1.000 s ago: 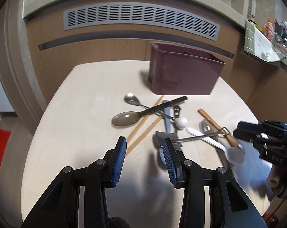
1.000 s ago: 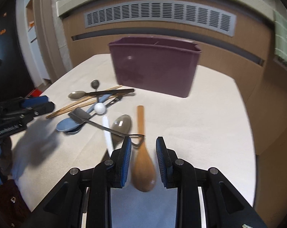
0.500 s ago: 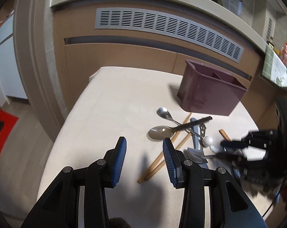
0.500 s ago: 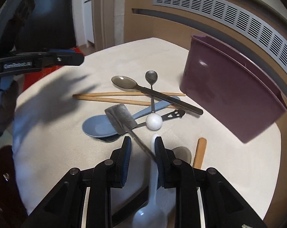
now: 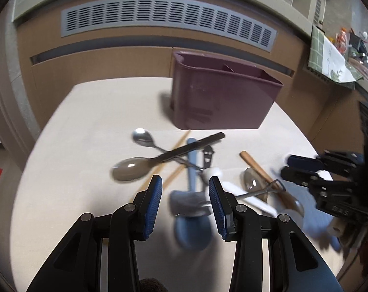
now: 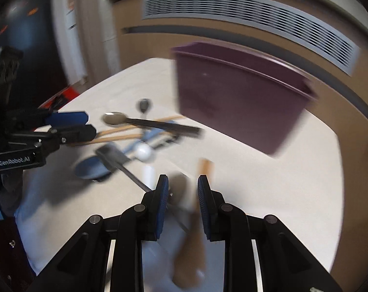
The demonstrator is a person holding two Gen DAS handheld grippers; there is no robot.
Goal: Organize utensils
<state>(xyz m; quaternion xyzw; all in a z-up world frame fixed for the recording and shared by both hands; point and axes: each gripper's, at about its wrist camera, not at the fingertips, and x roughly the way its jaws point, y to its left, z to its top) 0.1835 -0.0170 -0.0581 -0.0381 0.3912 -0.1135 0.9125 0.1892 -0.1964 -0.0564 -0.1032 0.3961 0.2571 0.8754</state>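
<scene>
Utensil pile (image 5: pixel 193 170) lies mid-desk (image 5: pixel 74 146), maroon caddy (image 5: pixel 220 97) at 12 o'clock. Left gripper (image 5: pixel 185 199), jaws apart, over a blue spoon (image 5: pixel 193 223); right gripper (image 6: pixel 180 202), jaws apart, over a wooden spoon (image 6: pixel 196 219). "GenRobot.AI" is readable.

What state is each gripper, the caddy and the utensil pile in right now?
left gripper: open, holding nothing.
right gripper: open, holding nothing.
purple caddy: upright, no utensil visible inside.
blue spoon: flat on table, under the pile.
wooden spoon: flat on table, ungripped.
</scene>
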